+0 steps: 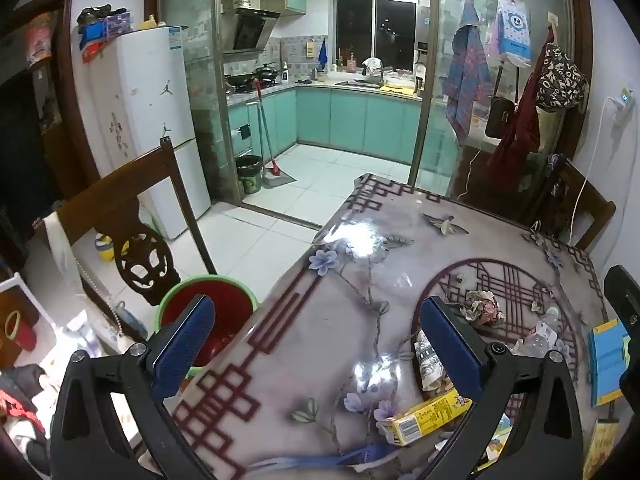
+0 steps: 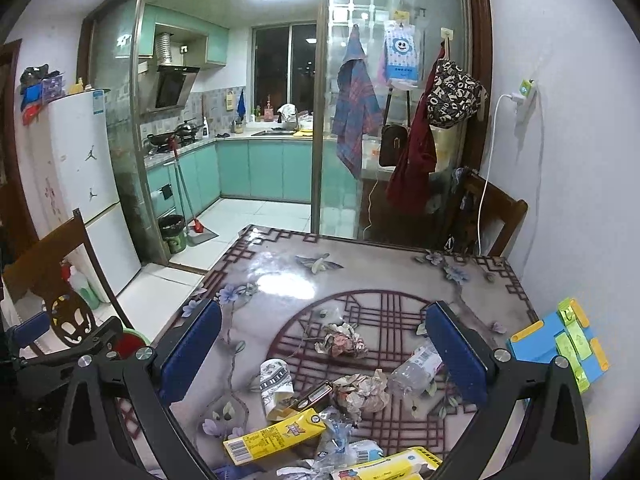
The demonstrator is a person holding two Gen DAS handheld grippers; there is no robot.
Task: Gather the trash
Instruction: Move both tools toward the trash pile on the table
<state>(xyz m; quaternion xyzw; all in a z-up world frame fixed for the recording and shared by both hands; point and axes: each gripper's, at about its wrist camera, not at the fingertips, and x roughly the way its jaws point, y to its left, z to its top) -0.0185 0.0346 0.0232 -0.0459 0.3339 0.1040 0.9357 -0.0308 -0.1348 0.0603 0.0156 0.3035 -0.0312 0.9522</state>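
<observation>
Across the glossy, flower-printed worktop (image 2: 280, 280) the trash lay scattered near the front edge: a yellow cardboard carton (image 2: 276, 434), a crushed clear plastic bottle (image 2: 416, 364), two balls of crumpled paper (image 2: 344, 342), a rolled printed paper wrapper (image 2: 274, 380) and a yellow-and-white packet (image 2: 396, 464). The left gripper (image 1: 316, 348) hung with its blue pads wide apart and nothing between them, above the worktop's left edge. The right gripper (image 2: 324, 352) was just as wide and just as empty, poised over the heap. A green plastic bucket with a red inside (image 1: 208, 312) stood on the floor just beside the worktop, next to a dark wooden chair (image 1: 132, 216).

Trouble, I judged, could come from the slick surface: a pad pushing on the bottle or the carton might slide it off the edge instead of trapping it. The pieces overlapped, so closing on one could drag its neighbour along. The bucket sat low and half under the left pad, so a careless drop might miss its mouth. A blue and green toy-like block (image 2: 560, 344) near the right edge could be taken for rubbish.

Much stayed unclear. The packet was cut off at the frame's bottom, glare washed out patches of the worktop, and I could not tell how full the bucket was.
</observation>
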